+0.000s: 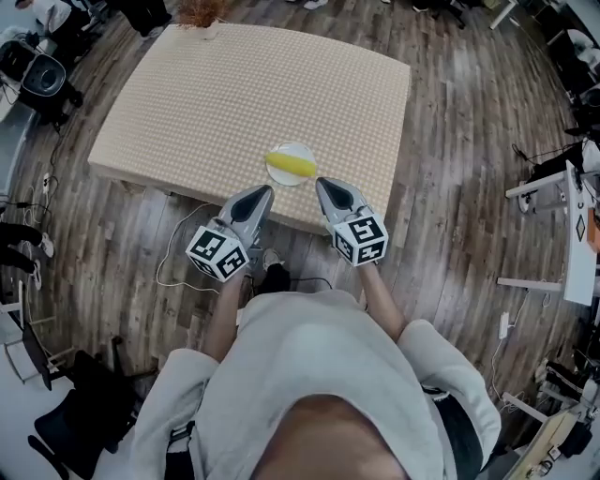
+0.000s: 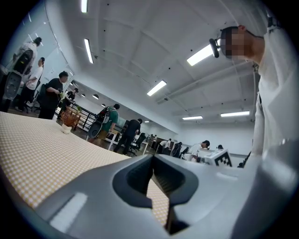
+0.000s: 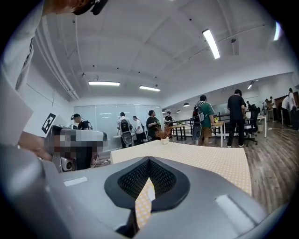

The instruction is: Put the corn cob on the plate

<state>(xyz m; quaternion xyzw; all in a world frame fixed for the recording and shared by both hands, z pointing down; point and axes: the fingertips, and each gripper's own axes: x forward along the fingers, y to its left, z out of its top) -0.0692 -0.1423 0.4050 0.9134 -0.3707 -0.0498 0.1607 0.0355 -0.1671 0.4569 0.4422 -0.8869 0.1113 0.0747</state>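
A yellow corn cob (image 1: 292, 166) lies on a small white plate (image 1: 298, 150) near the front edge of the table (image 1: 234, 94), which has a checkered cloth. My left gripper (image 1: 265, 191) is just in front of the plate and to its left, at the table's edge, with its jaws together and nothing between them. To the plate's right, my right gripper (image 1: 322, 182) is also shut and empty. The left gripper view has its closed tips (image 2: 152, 156) above the cloth (image 2: 42, 158). The right gripper view has shut tips (image 3: 149, 159) over the cloth (image 3: 205, 161). Neither gripper view shows the cob.
A small pot of dried plants (image 1: 200, 13) stands at the table's far edge. Cables (image 1: 173, 258) trail on the wooden floor under the front edge. A white desk (image 1: 572, 225) stands at the right, with chairs at the left. Several people (image 3: 236, 116) stand beyond the table.
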